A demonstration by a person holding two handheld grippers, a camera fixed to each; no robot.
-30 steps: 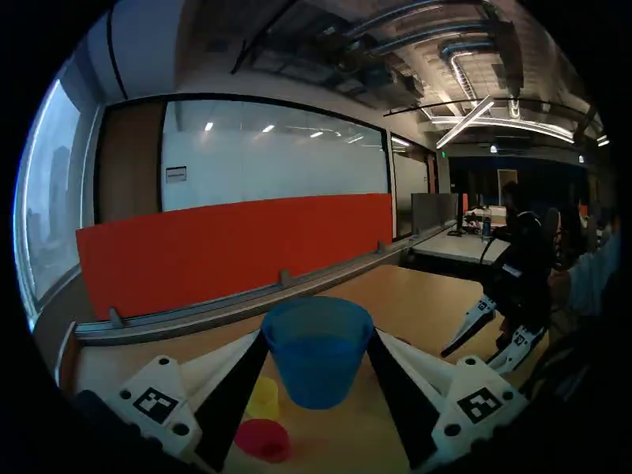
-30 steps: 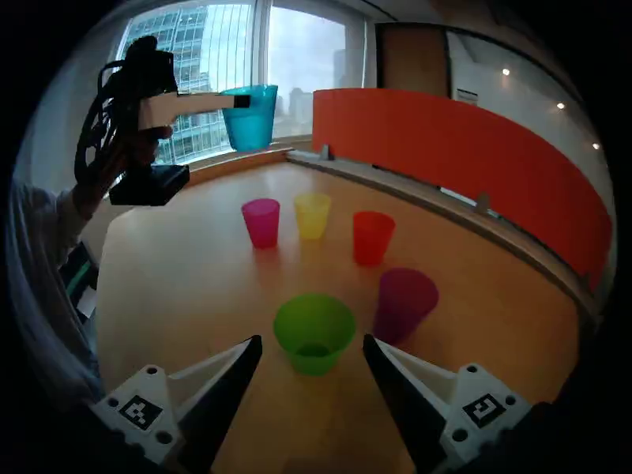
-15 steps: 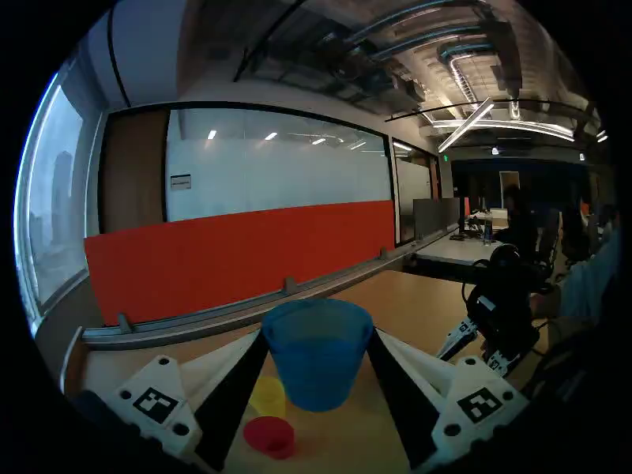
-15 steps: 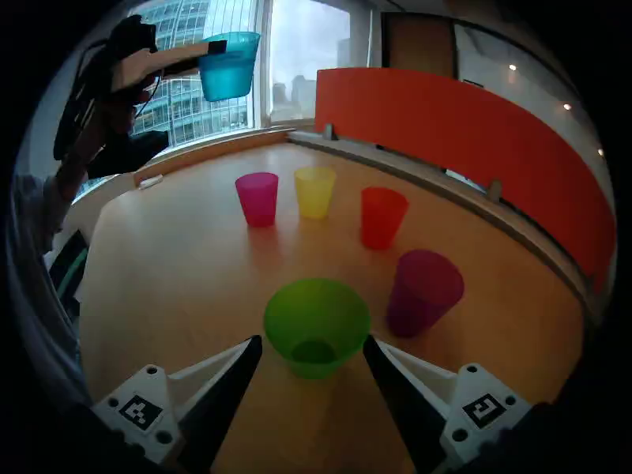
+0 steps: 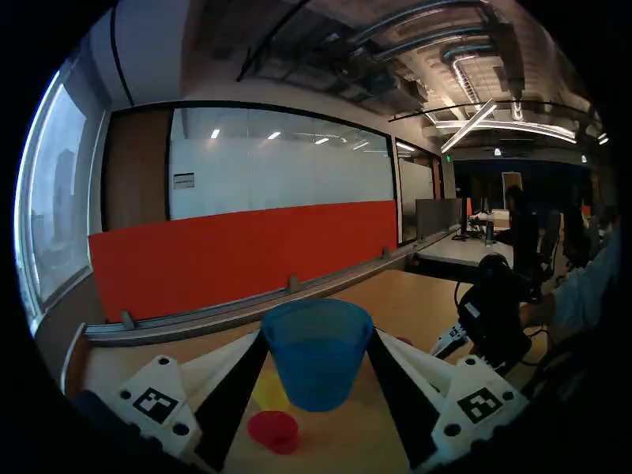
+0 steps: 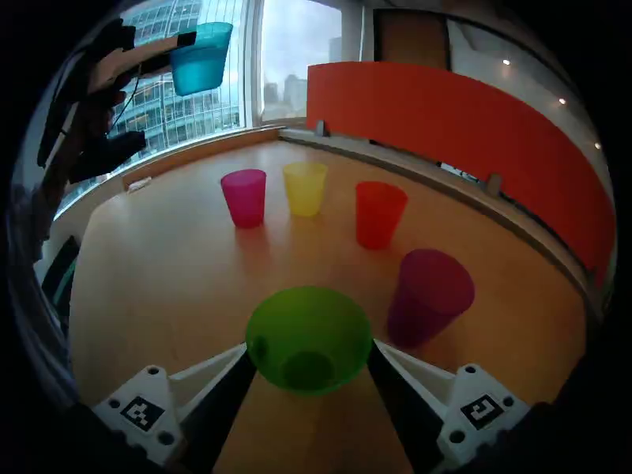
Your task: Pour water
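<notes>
The left gripper (image 5: 316, 333) and right gripper (image 6: 308, 347) look alike: white wedge-shaped jaws with black inner faces, each bearing a square black-and-white marker (image 5: 154, 403) ringed by dark screws (image 5: 182, 429). In the left gripper view, the right gripper's black body (image 5: 494, 312) trails black cables (image 5: 456, 294). The person wears a pale blue sleeve (image 5: 581, 288).

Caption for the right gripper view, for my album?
Right gripper, jaws flanking a green cup, facing a pink cup, yellow cup, orange cup and purple cup on a wooden table.
</notes>
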